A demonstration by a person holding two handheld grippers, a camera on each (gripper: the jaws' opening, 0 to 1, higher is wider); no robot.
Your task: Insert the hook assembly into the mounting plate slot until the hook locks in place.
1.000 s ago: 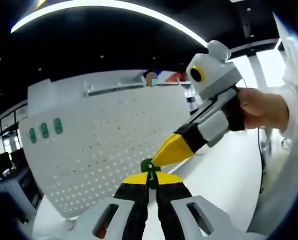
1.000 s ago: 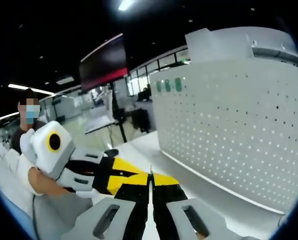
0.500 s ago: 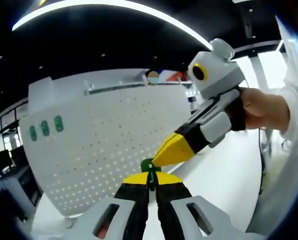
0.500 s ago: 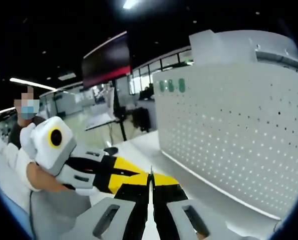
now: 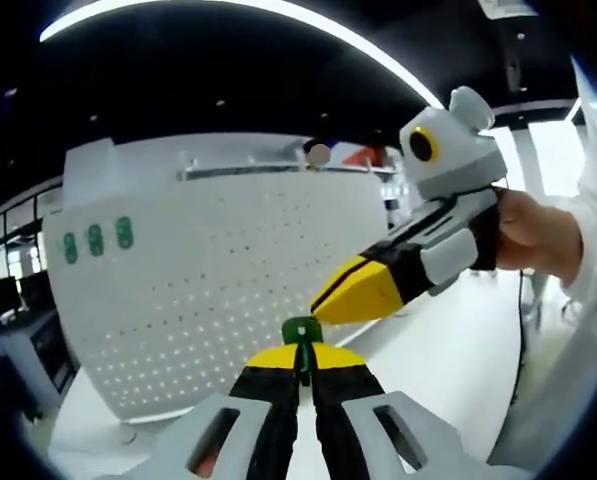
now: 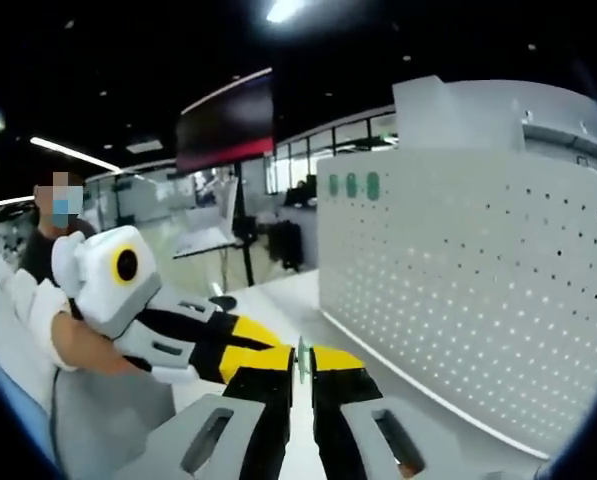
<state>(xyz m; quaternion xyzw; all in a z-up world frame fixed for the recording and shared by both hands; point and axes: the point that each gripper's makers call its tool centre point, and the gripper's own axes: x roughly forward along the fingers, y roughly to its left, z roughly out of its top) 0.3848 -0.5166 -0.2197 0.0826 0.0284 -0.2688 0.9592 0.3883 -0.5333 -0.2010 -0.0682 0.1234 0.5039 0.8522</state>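
Dim office ceiling lights hang over a white surface. Ahead of both claws stands the white perforated mounting plate with three green tabs. The left claw is clamped on a small green hook piece. The right claw, with its jaws nearly together, pinches a thin green sliver.

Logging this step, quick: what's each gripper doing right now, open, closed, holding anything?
Left gripper: closed on a small green hook piece.
Right gripper: closed on a thin green-edged piece; what it is cannot be told.
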